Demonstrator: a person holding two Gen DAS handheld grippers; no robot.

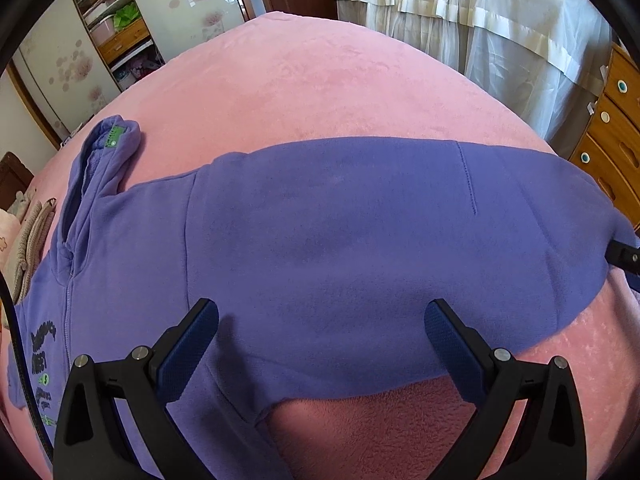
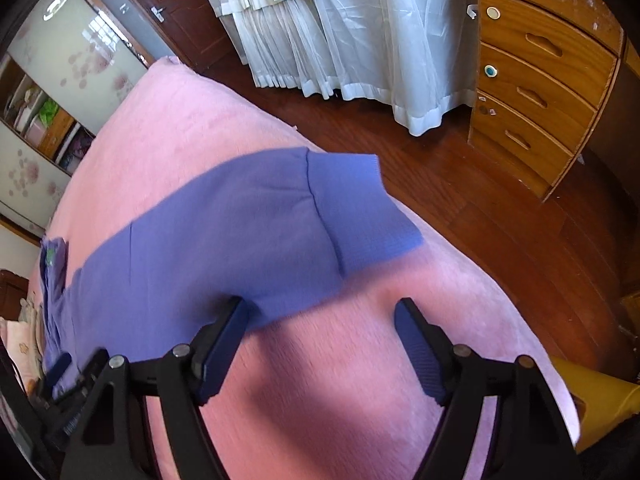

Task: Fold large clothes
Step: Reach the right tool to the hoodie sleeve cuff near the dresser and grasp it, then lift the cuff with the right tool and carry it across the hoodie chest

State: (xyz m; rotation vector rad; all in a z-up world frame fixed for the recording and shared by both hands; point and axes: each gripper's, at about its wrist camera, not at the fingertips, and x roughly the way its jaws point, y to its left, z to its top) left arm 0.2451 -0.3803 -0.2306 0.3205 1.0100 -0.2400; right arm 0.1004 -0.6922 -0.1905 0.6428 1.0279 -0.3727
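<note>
A purple zip hoodie [image 1: 340, 232] lies spread flat on the pink bed cover [image 1: 320, 80]. Its hood [image 1: 104, 152] points to the far left, and black and green print runs beside the zip at the lower left. My left gripper [image 1: 324, 324] hovers open just over the hoodie's near edge, with cloth under both fingers and nothing pinched. In the right wrist view the ribbed hem [image 2: 360, 204] reaches towards the bed's edge. My right gripper [image 2: 320, 324] is open over the pink cover [image 2: 328, 380], its left finger [image 2: 224, 340] at the hoodie's near edge.
A wooden chest of drawers [image 2: 536, 80] and white curtains [image 2: 360, 40] stand beyond the dark wood floor [image 2: 480, 208]. A wardrobe with open shelves [image 1: 116, 28] is at the far left. Knitted and soft items [image 1: 28, 240] lie by the hood. A yellow object [image 2: 600, 396] sits at the bed's near right.
</note>
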